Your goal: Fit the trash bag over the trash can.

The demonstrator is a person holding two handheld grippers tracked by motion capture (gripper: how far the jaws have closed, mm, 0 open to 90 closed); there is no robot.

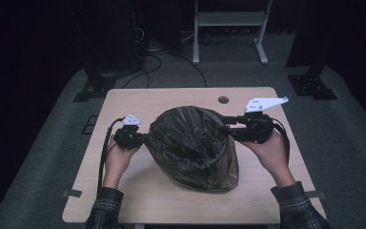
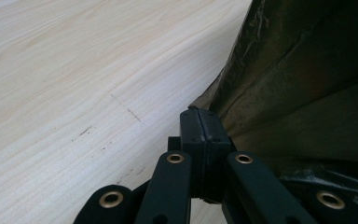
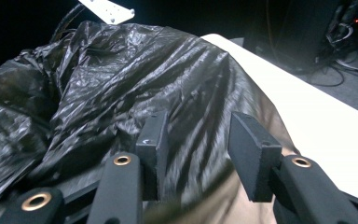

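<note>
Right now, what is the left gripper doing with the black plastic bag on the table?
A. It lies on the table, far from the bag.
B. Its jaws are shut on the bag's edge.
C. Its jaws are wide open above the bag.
B: in the left gripper view the left gripper has its jaws pressed together on the edge of the black plastic bag.

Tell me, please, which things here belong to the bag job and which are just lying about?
In the job:
black bin bag
left tongs, shut on the bag's edge
right tongs, open at the bag

Lying about:
white stand
floor cables
</note>
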